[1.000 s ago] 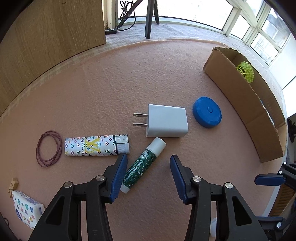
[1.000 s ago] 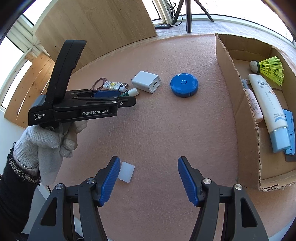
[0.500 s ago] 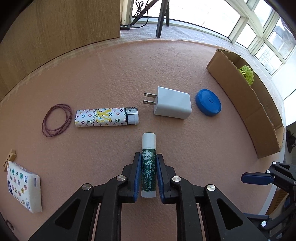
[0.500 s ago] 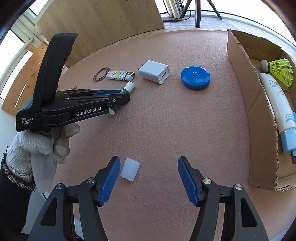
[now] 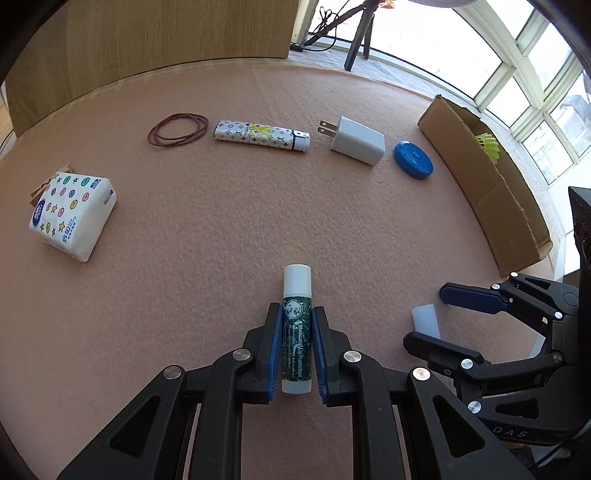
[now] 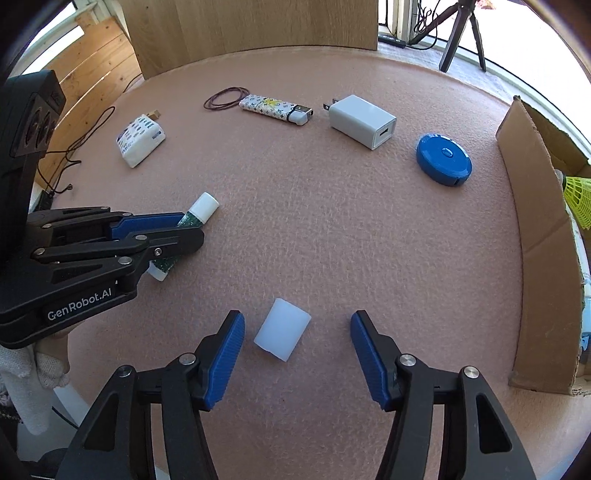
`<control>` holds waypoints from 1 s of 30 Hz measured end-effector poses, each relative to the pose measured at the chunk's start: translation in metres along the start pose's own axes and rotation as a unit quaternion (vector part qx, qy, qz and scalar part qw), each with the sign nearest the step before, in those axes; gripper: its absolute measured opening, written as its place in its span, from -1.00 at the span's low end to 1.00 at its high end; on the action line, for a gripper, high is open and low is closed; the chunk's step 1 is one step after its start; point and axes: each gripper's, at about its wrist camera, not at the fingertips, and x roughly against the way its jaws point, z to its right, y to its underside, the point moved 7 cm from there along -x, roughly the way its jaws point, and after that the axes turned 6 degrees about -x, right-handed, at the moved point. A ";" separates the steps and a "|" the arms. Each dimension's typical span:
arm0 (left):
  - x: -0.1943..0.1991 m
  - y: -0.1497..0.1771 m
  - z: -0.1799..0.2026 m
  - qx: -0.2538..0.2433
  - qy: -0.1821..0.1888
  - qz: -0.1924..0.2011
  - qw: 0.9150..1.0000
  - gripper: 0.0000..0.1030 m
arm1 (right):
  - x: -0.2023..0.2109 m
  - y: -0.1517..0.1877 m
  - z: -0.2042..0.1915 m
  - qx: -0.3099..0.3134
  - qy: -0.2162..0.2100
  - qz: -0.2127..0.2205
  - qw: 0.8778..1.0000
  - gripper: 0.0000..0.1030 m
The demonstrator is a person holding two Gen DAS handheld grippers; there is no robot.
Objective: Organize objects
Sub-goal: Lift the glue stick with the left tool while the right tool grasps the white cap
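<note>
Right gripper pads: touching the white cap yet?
Apart. The right wrist view shows the white cap lying on the mat between the right gripper's open jaws, bare mat visible on both sides; jaws have just been closing.

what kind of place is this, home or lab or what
Probably a sunlit room set up for recording: a felt-covered table beside big windows, a tripod behind it, wood panels along the back.

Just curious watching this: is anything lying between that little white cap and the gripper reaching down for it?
Nothing visible does. The white cap lies alone on the pink mat between the open jaws of the right hand-held gripper, nearer its left pad; those jaws have just been closing, not yet touching it.
</note>
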 end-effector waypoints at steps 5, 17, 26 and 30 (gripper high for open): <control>0.004 0.013 0.002 0.014 0.001 0.006 1.000 -0.68 | 0.002 0.004 -0.006 0.017 0.015 0.000 1.000 -0.23; 0.004 0.015 0.002 0.034 0.005 0.009 0.999 -0.68 | 0.005 0.006 -0.010 0.029 0.004 0.009 1.000 -0.73; 0.009 0.013 0.009 0.039 0.019 0.008 0.999 -0.68 | 0.023 0.000 0.004 0.001 -0.009 0.026 1.000 -0.76; 0.014 0.004 0.015 0.030 0.021 0.014 0.999 -0.68 | 0.036 -0.006 0.015 -0.012 -0.008 0.040 0.999 -0.76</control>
